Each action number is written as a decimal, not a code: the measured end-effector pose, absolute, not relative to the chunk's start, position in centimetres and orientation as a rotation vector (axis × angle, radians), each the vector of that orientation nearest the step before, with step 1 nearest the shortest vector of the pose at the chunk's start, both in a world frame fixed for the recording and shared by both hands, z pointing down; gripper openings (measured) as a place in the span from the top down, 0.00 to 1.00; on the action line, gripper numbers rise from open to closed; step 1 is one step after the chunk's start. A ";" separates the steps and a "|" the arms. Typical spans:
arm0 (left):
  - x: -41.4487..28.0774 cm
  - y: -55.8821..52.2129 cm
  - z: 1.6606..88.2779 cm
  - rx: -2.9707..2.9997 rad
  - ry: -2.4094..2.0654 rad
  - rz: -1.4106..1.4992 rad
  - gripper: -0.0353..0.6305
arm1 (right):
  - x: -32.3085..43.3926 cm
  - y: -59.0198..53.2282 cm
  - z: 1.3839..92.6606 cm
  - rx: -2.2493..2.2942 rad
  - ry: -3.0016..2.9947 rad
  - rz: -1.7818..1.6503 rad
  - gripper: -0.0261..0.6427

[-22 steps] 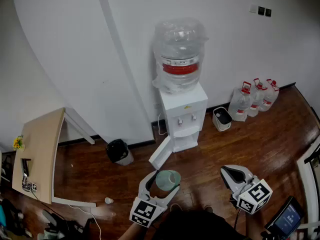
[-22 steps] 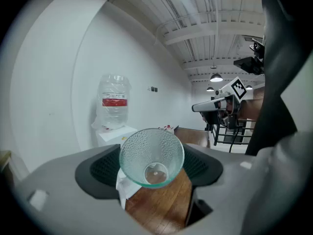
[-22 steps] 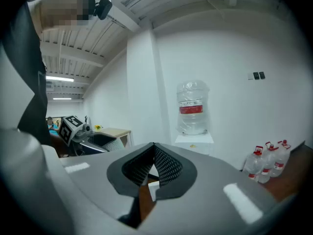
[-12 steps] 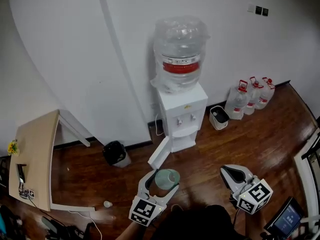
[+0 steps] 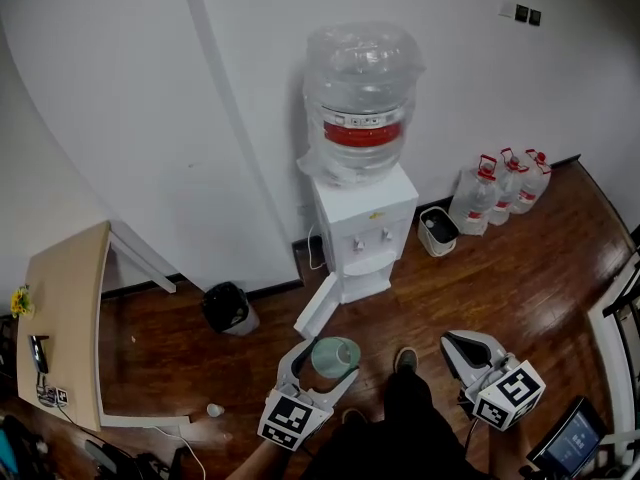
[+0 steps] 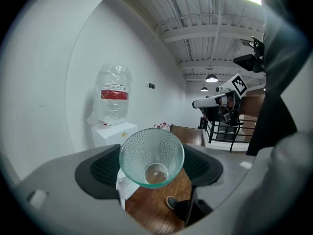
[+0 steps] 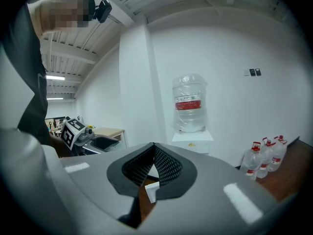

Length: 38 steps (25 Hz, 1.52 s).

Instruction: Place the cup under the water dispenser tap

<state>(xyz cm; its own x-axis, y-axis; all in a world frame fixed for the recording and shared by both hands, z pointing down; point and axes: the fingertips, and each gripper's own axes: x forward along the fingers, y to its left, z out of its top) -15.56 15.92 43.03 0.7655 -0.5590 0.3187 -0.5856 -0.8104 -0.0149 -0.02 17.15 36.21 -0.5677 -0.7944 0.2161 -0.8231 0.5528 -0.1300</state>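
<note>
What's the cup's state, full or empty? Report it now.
Empty. The left gripper view looks into the cup, held in the left claw: its bare bottom shows, with no water in it.

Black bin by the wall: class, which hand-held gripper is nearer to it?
Left. The left hand-held gripper, holding the cup, sits just right of and below the black bin in the head view; the right hand-held gripper is much farther right.
</note>
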 end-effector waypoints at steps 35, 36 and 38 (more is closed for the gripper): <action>-2.7 -6.1 42.5 2.729 -1.168 0.609 0.53 | 12.7 -9.2 36.3 1.058 -2.827 0.397 0.96; -2.9 -6.4 42.5 2.729 -1.165 0.608 0.54 | 12.5 -9.4 36.2 1.061 -2.826 0.396 0.96; -3.3 -6.9 42.5 2.727 -1.163 0.610 0.53 | 12.0 -9.8 35.9 1.055 -2.823 0.390 0.96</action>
